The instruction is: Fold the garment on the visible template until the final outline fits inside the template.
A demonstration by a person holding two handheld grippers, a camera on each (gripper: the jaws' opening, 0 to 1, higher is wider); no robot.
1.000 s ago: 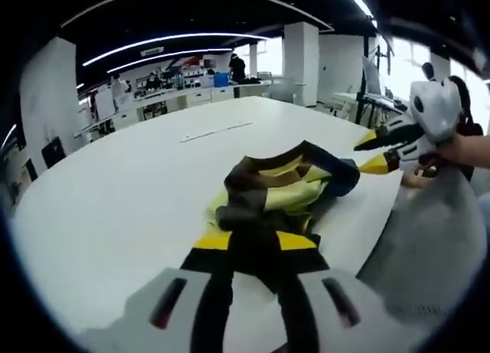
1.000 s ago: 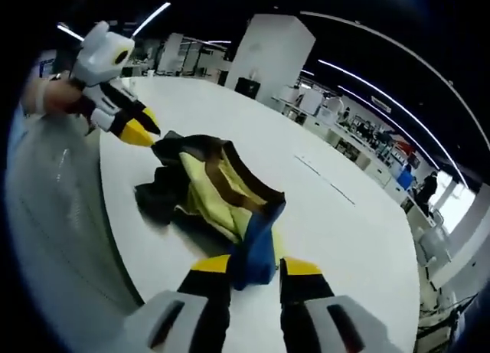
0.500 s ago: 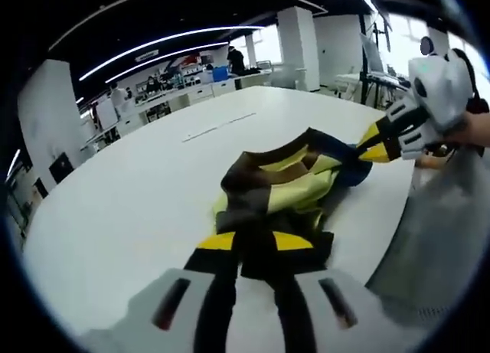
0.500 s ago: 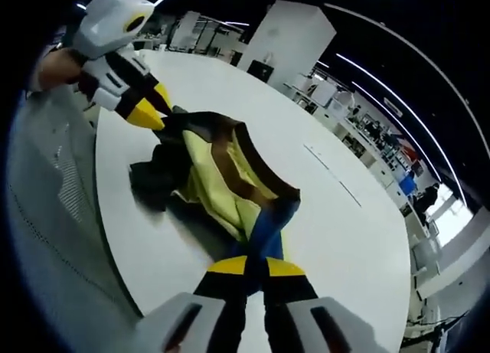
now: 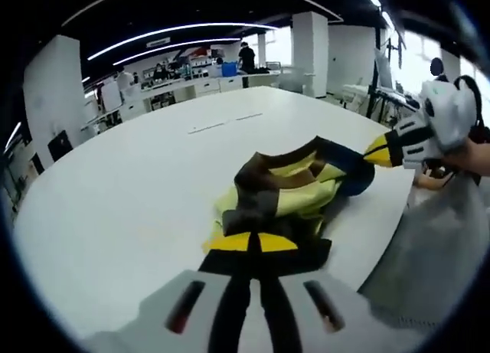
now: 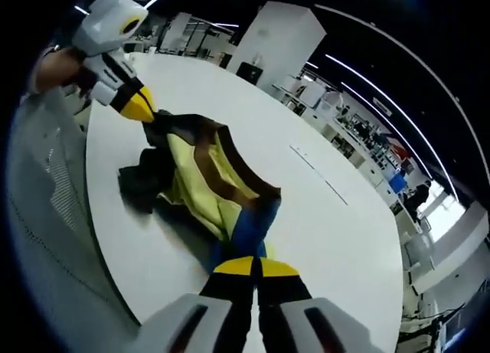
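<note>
Garment point(image 5: 287, 192) stretched between claws; left claw point(image 5: 253, 243) clenched on dark edge; right claw point(image 6: 256, 266) on blue.

At the bottom centre of the frame the right tool point(image 6: 256, 266) has its two yellow-tipped jaws pressed together on the blue edge of the garment point(image 6: 207, 188). The cloth runs from there up and to the left as a crumpled band of blue, yellow, brown and black, raised off the white desk point(image 6: 321, 215) along its middle, with a dark heap resting on the desk at its left side. In the upper left the left tool point(image 6: 142, 109) comes in, white-bodied with yellow tips, its jaws closed on the black far end of the garment. A grey sleeve point(image 6: 46, 207) covers the left edge of the frame.
</note>
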